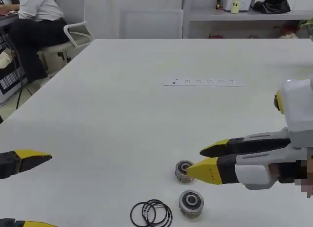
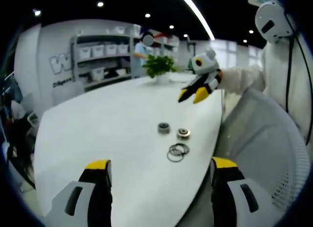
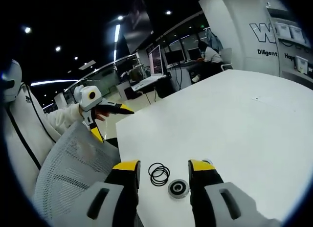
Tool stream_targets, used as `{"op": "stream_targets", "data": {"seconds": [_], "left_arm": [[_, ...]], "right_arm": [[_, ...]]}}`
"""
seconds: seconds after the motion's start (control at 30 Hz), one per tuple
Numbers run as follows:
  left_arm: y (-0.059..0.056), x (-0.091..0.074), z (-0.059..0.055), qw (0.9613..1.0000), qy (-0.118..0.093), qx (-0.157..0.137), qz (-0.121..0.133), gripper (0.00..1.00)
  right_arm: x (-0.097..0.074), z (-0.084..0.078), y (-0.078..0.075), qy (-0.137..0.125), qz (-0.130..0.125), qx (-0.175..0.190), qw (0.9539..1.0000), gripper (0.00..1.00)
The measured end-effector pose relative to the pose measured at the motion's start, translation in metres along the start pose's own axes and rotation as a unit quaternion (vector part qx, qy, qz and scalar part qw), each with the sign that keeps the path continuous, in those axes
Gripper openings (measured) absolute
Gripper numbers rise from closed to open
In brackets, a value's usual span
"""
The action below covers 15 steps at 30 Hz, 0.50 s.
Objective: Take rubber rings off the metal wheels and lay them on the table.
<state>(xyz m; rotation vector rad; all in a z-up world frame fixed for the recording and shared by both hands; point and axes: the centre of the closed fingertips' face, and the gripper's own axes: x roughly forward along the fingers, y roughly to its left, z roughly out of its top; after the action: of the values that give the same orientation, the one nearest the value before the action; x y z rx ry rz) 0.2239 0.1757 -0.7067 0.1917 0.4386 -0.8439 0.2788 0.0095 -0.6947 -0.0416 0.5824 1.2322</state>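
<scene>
In the head view, the white table (image 1: 122,100) carries a first wheel (image 1: 184,170) and, at its 5 o'clock, a second wheel (image 1: 191,202). A loose pile of black rubber rings (image 1: 151,213) lies on the table just beside the second wheel, at its 9 o'clock. The right claw (image 1: 195,161) comes in from 3 o'clock, clearly open and holding nothing, and its lower yellow tip meets the first wheel. The left claw (image 1: 46,190) sits at the 8 o'clock edge, spread wide and empty.

In the left gripper view, we see the left claw (image 2: 161,163) wide open at 6 o'clock. The rubber rings (image 2: 177,151) lie ahead of it, with the second wheel (image 2: 183,133) and first wheel (image 2: 164,127) beyond. The right claw (image 2: 191,97) hangs above them.

In the right gripper view, the right claw (image 3: 164,170) stands open, with the second wheel (image 3: 177,188) and the rubber rings (image 3: 158,174) showing between its tips. The left claw (image 3: 113,122) is at 10 o'clock, off the table edge.
</scene>
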Motion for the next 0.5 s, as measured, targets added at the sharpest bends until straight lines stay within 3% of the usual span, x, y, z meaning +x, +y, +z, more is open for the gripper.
{"op": "stream_targets", "data": {"seconds": [0.2, 0.37, 0.5], "left_arm": [[0.0, -0.002, -0.004, 1.0, 0.003, -0.004, 0.004, 0.88], [0.001, -0.003, -0.005, 0.9999, 0.003, -0.008, 0.009, 0.91], [0.001, -0.004, -0.007, 0.9999, 0.002, -0.012, 0.01, 0.92]], "right_arm": [[-0.015, -0.001, 0.0, 0.003, -0.018, -0.022, 0.9996, 0.46], [-0.026, -0.008, -0.003, 0.005, -0.04, -0.03, 0.9987, 0.61], [-0.033, -0.016, -0.002, 0.008, -0.047, -0.032, 0.9983, 0.64]]}}
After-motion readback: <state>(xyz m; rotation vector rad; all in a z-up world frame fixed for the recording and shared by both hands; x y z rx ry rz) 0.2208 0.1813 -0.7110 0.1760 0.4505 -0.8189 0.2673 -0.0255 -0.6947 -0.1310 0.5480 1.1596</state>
